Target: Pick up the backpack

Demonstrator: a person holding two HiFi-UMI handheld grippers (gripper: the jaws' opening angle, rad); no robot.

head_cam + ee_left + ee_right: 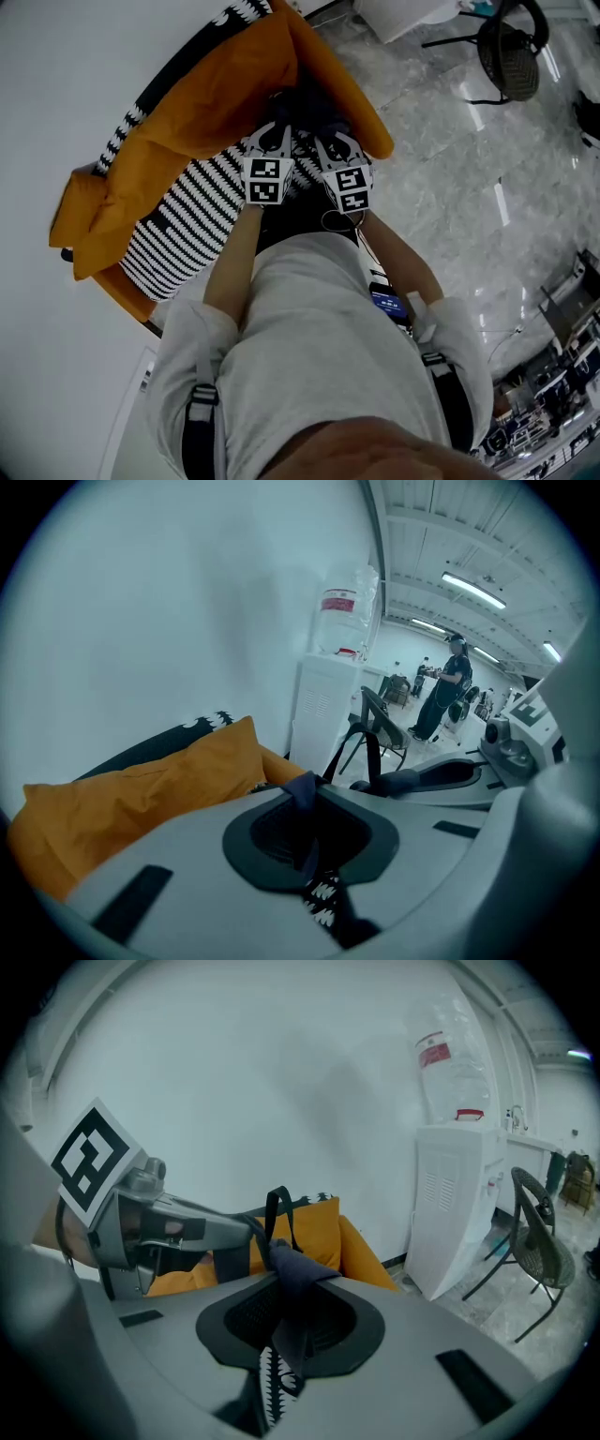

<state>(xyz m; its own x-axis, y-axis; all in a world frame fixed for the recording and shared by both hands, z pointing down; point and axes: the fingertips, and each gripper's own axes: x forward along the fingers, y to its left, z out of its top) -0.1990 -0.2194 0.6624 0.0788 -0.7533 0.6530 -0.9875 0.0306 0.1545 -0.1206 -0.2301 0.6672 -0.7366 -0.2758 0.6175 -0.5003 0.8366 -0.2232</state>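
Note:
The backpack (302, 105) is dark navy and lies on an orange-cushioned seat (216, 94), mostly hidden behind the two grippers. My left gripper (278, 131) is shut on a fold of its navy fabric (302, 787). Right beside it, my right gripper (324, 141) is shut on another bunch of the same fabric (296, 1279). A black strap loop (277, 1206) stands up between the two grippers. The left gripper (159, 1227) shows in the right gripper view, touching the strap. Black-and-white patterned cloth (274, 1387) shows under the jaws.
The seat has a black-and-white patterned cushion (183, 230) and stands against a white wall (66, 84). A water dispenser (459, 1194) and a dark mesh chair (506, 47) stand on the marble floor (459, 187) to the right. A person (445, 691) stands far off.

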